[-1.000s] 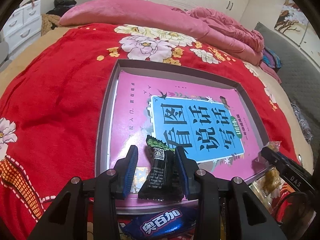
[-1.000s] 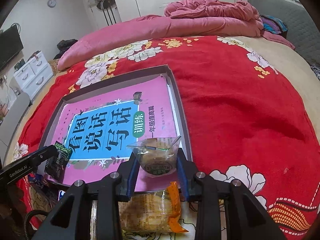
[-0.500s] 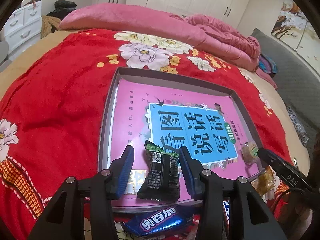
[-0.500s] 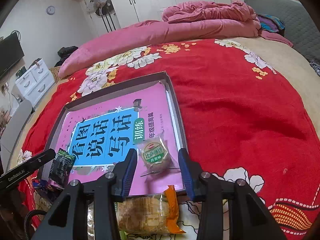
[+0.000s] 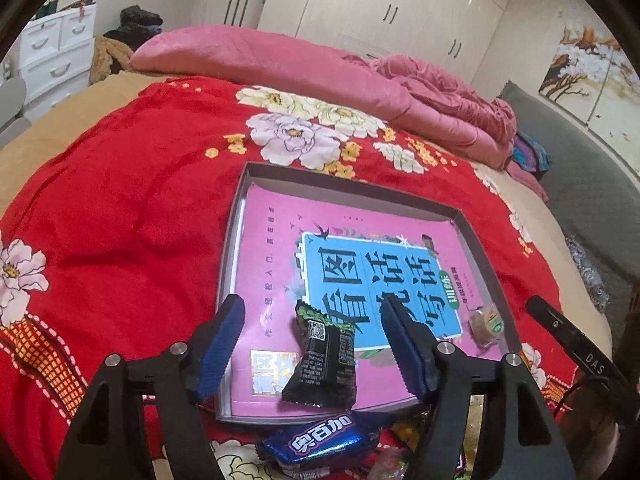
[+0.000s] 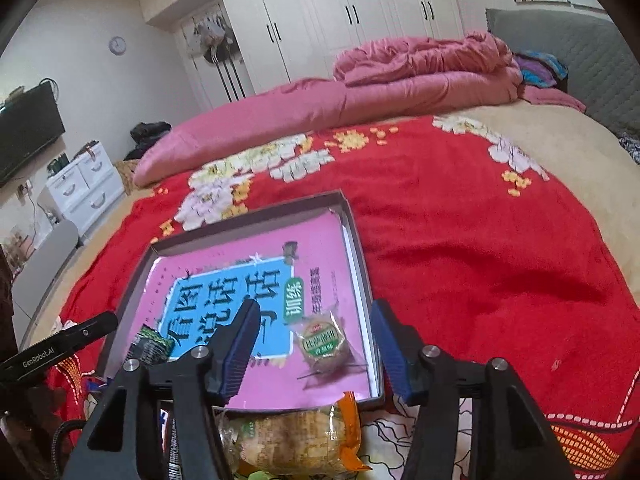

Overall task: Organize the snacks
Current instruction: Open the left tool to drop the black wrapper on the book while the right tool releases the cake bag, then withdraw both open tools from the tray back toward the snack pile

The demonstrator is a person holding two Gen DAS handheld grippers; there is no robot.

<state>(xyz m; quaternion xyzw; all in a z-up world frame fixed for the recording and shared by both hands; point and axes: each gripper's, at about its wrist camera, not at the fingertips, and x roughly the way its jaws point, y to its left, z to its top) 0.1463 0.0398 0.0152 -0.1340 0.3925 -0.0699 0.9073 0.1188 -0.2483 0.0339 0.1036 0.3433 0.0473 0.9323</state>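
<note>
Lying between the left gripper (image 5: 312, 344)'s just-opened jaws (untouched): black snack packet (image 5: 322, 360).

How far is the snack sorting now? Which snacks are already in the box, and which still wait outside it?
Done: the black snack packet and the round green-label pastry lie in the box, on the pink book. In hand: nothing; the left gripper and the right gripper have just been opening and touch neither snack. Left: the blue wrapper and the orange-ended cake packet lie outside, at the near edge.
</note>
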